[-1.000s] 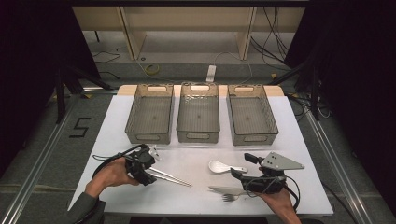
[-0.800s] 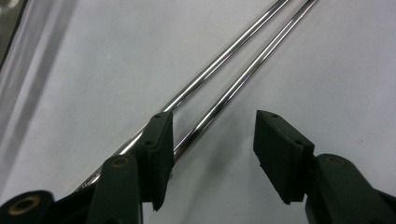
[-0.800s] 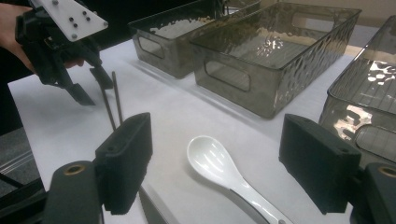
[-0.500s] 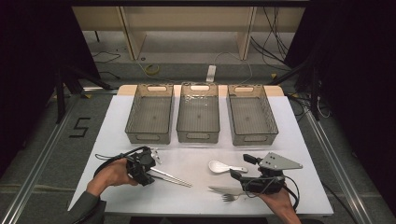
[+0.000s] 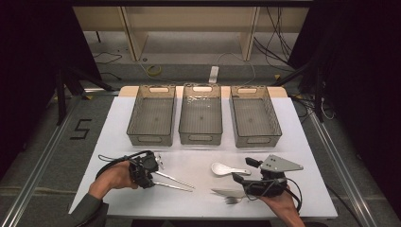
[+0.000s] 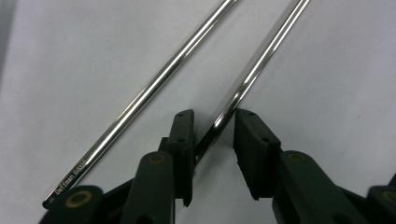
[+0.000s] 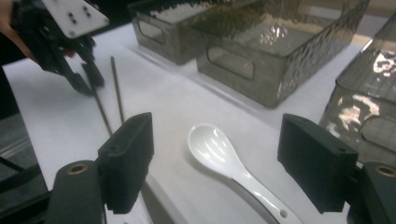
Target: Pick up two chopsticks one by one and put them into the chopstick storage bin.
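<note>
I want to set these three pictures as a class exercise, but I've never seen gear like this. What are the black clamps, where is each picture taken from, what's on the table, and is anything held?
A person works two hand-held clamps, called grippers. The high view looks down on the white table; the other two cameras ride on the grippers. On the table stand three empty bins, with two metal chopsticks, a white spoon and a fork. The left gripper has just been closing around one chopstick, which lies between its jaws, not yet clamped. The right gripper stands open over the spoon.
</note>
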Demonstrator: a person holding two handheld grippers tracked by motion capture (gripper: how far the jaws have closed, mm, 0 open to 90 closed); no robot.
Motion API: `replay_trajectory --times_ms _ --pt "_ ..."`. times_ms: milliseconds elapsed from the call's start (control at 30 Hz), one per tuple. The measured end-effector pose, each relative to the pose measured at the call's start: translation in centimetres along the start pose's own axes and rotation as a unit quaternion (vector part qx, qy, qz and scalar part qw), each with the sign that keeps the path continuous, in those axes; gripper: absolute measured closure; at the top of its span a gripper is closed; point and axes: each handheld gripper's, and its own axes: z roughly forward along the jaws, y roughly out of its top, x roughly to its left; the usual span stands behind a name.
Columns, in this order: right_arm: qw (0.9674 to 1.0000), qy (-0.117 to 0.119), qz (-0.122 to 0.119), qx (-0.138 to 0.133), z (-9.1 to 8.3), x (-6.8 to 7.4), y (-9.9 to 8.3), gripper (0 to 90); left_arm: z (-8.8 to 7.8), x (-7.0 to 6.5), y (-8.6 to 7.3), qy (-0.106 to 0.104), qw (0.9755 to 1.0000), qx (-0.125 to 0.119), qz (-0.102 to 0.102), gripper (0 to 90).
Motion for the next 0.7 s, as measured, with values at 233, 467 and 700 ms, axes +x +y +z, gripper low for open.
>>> replay_trajectory --times_ms 233,467,700 --pt "1.0 0.006 0.002 0.006 0.1 -0.1 0.0 27.7 0.0 -0.2 -0.1 -0.002 0.9999 0.0 0.015 72.4" --pt "0.9999 0.008 -0.002 0.009 0.1 0.0 -0.1 27.6 0.0 -0.7 -0.3 0.001 0.9994 0.001 0.034 77.6" --pt "0.9998 0.006 -0.003 0.019 0.2 0.0 -0.1 27.5 -0.1 -1.1 -0.4 -0.002 0.9988 0.003 0.049 81.8"
